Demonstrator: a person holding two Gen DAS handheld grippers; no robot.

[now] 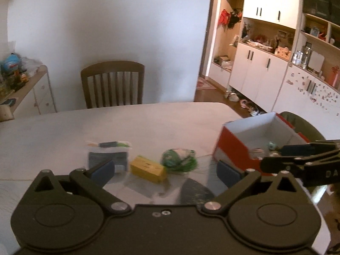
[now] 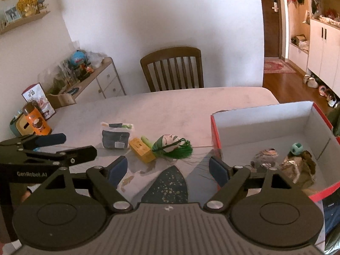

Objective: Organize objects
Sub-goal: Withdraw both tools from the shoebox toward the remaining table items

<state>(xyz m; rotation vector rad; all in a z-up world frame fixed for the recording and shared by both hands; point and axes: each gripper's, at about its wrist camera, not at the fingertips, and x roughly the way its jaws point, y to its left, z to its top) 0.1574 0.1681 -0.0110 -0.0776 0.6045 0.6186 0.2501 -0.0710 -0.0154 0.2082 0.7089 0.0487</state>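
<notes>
On the pale table lie a clear packet with a dark card (image 1: pixel 109 156) (image 2: pixel 115 136), a yellow block (image 1: pixel 148 168) (image 2: pixel 142 150) and a green-tasselled ornament with a painted face (image 1: pixel 179 158) (image 2: pixel 173 146). A red box with a white inside (image 1: pixel 233 146) (image 2: pixel 263 125) stands at the right and holds a teal bead (image 2: pixel 296 148) and crumpled wrapped pieces (image 2: pixel 298 166). My left gripper (image 1: pixel 165 172) hangs open just before the yellow block. My right gripper (image 2: pixel 167 171) is open too, nothing between its fingers, beside the box's near-left corner.
A wooden chair (image 1: pixel 112 84) (image 2: pixel 172 69) stands at the table's far side. An orange bottle (image 2: pixel 37 121) and packets stand at the table's left edge. A dark speckled fan-shaped sheet (image 2: pixel 167 186) lies under the grippers. A sideboard with clutter (image 2: pixel 85 78) lines the left wall.
</notes>
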